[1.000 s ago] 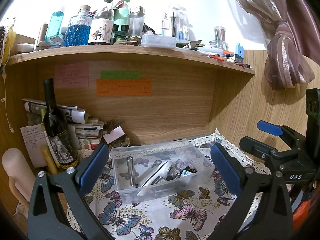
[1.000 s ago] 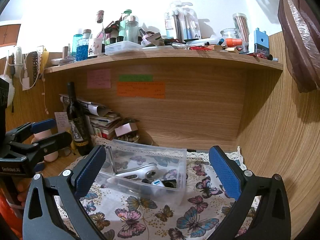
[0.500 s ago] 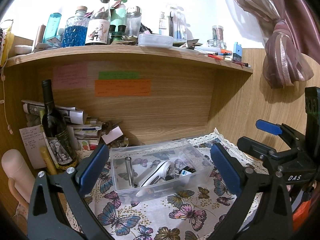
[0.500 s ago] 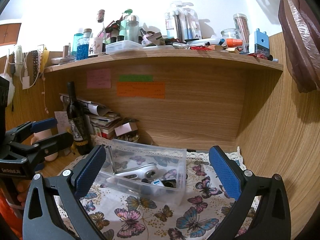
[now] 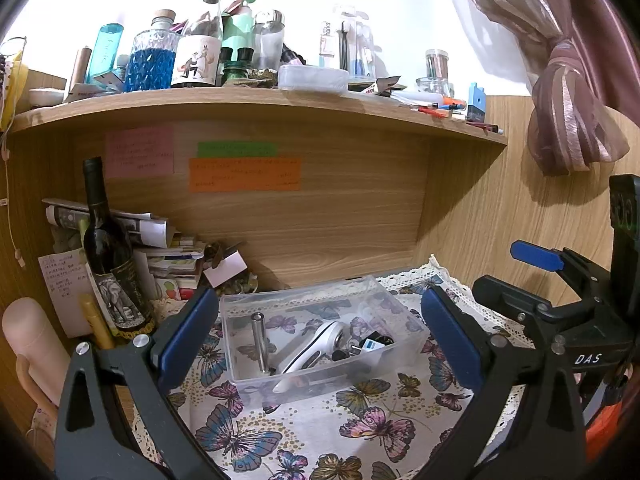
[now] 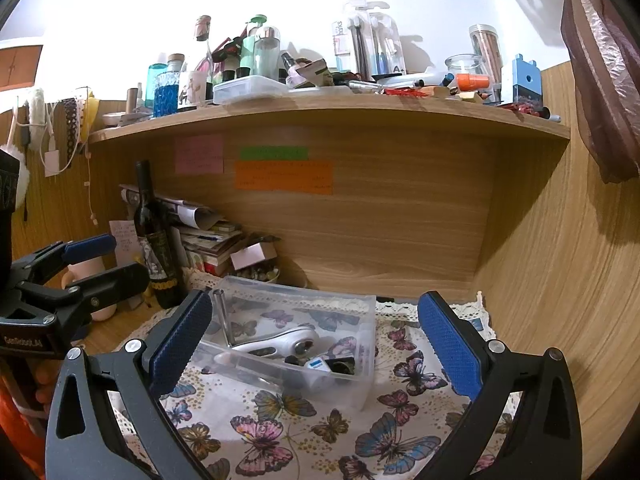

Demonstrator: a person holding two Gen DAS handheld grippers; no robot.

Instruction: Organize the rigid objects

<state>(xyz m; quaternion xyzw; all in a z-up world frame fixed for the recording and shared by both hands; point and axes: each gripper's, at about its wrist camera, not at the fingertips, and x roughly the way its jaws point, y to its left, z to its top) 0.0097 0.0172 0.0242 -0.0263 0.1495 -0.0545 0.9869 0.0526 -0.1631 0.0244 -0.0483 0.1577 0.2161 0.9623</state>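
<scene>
A clear plastic box (image 5: pixel 390 303) stands on the butterfly cloth (image 5: pixel 320 420) under the shelf; it also shows in the right wrist view (image 6: pixel 362 364). In it lie a metal rod (image 5: pixel 258 340), a white handheld device (image 5: pixel 316 344) and small dark items (image 5: pixel 370 346). My left gripper (image 5: pixel 320 340) is open and empty, held back from the box with the jaws on either side of it in view. My right gripper (image 6: pixel 314 344) is open and empty, also back from the box. Each gripper shows at the edge of the other's view.
A dark wine bottle (image 5: pixel 110 252) stands left of the box beside stacked papers (image 5: pixel 160 240). A pink cup (image 5: pixel 28 344) sits far left. The wooden shelf (image 5: pixel 256 100) above carries several bottles and jars. A wooden wall (image 6: pixel 560 280) closes the right side.
Both grippers have stayed open and almost still. The left view has drifted slightly; the box and its contents have not moved.
</scene>
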